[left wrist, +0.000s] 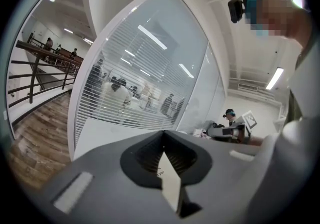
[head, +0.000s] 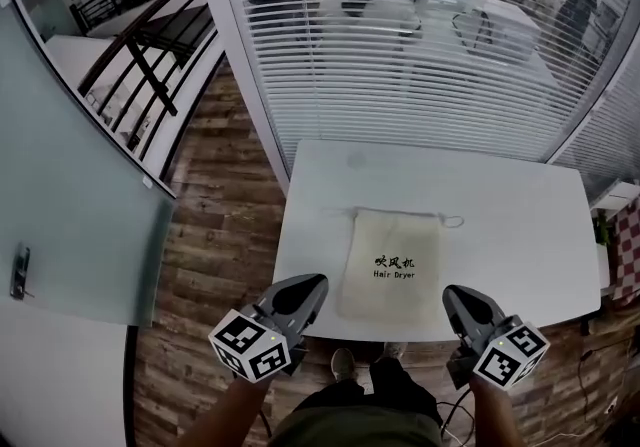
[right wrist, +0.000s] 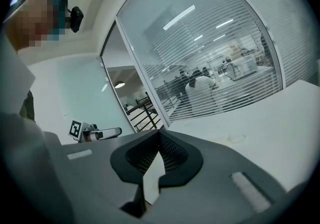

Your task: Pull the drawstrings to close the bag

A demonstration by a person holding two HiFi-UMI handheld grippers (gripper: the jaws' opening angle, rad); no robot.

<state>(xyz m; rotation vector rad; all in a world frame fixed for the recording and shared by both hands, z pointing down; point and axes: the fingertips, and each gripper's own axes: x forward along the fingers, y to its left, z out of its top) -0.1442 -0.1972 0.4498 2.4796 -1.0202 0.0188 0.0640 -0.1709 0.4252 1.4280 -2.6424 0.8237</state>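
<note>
So, step: looks like the very start to me. Nothing is grabbed and the cords aren't pulled yet.
Bag: beige cloth drawstring bag [head: 392,265] with black "Hair Dryer" print, lying flat on the white bench [head: 520,225], mid-width and closer to the near edge.
Left hand-held gripper [head: 316,283]: jaws together with nothing between them, hanging over the near bench edge just beside the bag's near left corner, not touching it.
Right hand-held gripper [head: 453,292]: same deal, jaws pressed together and empty, just beside the near right corner, apart from the bag.
Drawstrings: thin pale cord [head: 448,221] along the far hem, with a small loop sticking out past the far right corner. The left end is too faint to say much.
Pointing: mouth faces away from the person, toward the white slatted blinds [head: 400,55]. The closed bottom is nearest them.
Long axis: runs near-to-far, pretty much straight away from the person.
Next move: my guess is both grippers open, reach past the bag to the far corners, pinch a cord each and pull outward. The cord's thin and flat on the bench, so the pinch has to go low.
</note>
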